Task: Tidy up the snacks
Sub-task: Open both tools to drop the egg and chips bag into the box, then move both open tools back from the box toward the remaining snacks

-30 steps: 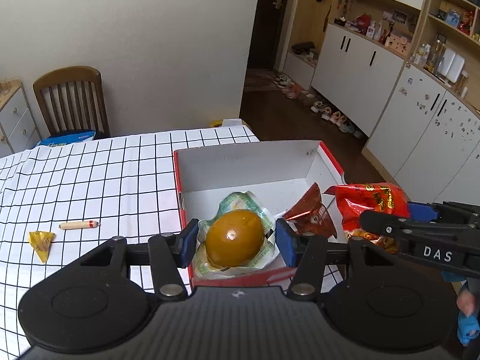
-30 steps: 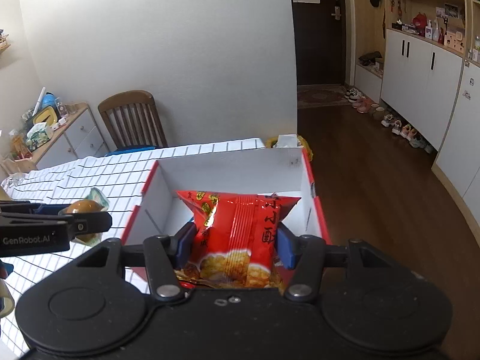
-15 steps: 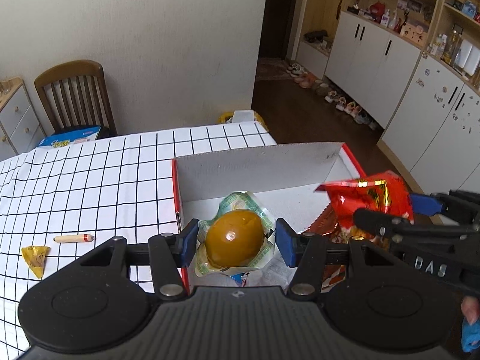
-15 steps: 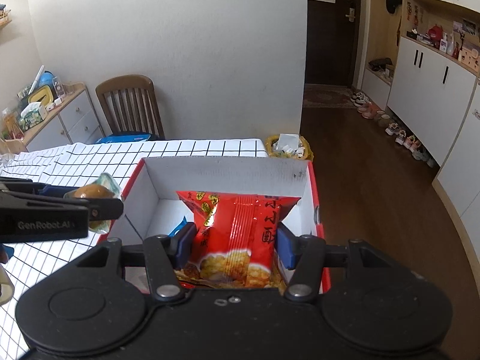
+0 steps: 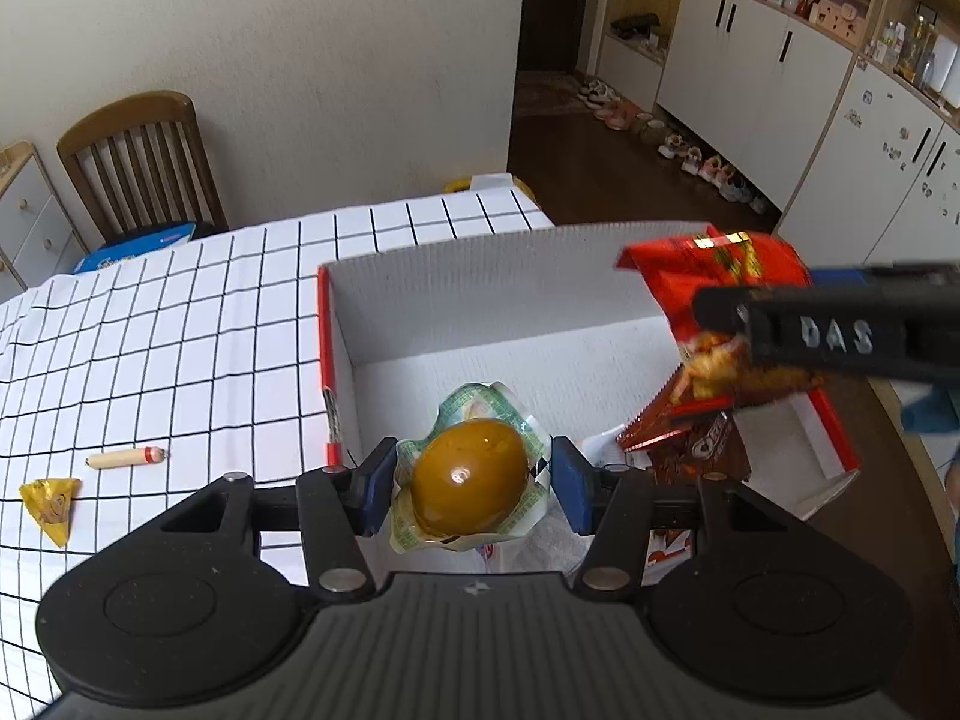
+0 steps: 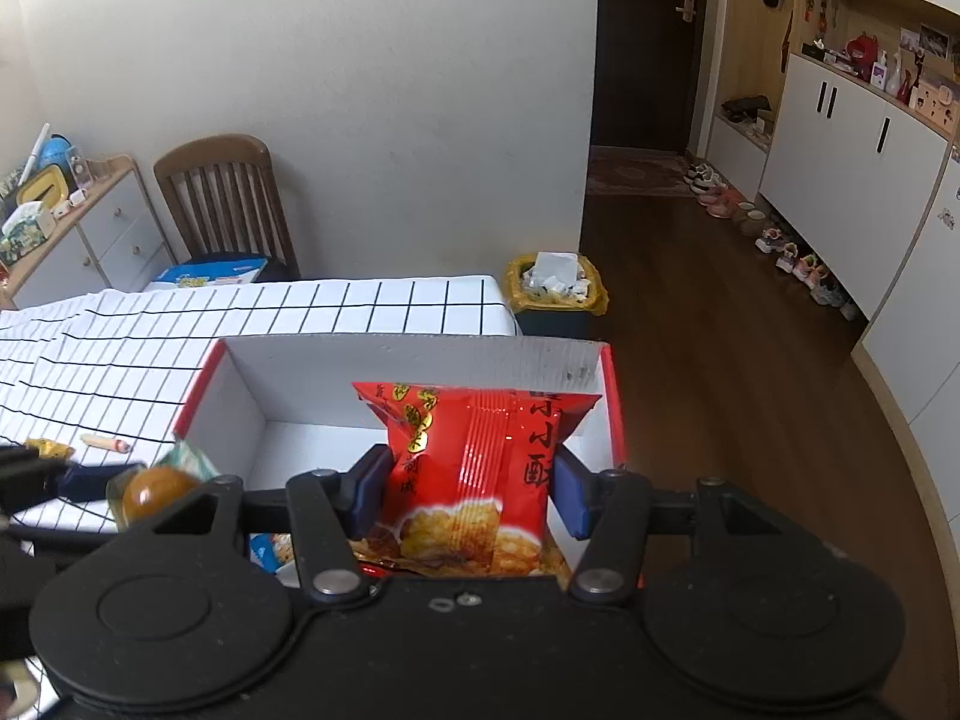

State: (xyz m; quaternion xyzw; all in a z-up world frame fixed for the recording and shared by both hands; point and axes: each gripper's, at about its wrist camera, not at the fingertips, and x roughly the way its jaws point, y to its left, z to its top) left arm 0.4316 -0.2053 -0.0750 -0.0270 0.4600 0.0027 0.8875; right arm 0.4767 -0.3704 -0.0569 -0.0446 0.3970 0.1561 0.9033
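Note:
My left gripper (image 5: pixel 471 483) is shut on a packaged brown egg (image 5: pixel 470 476) in a clear green-printed wrapper, held over the near left part of the white, red-edged box (image 5: pixel 480 276). My right gripper (image 6: pixel 462 495) is shut on a red chip bag (image 6: pixel 474 468), held over the box's (image 6: pixel 420 360) right half. The right gripper and chip bag (image 5: pixel 729 300) show at the right of the left wrist view. The egg (image 6: pixel 157 491) shows at the lower left of the right wrist view. Brown and blue snack packets (image 5: pixel 696 456) lie in the box's near end.
On the checked tablecloth (image 5: pixel 180 324) left of the box lie a small sausage stick (image 5: pixel 123 458) and a yellow triangular packet (image 5: pixel 51 501). A wooden chair (image 6: pixel 225 204) stands behind the table, a bin (image 6: pixel 555 291) at its far corner.
Both grippers have risen and moved forward over the box, each still holding its snack. The chip bag now sits higher above the box's right side.

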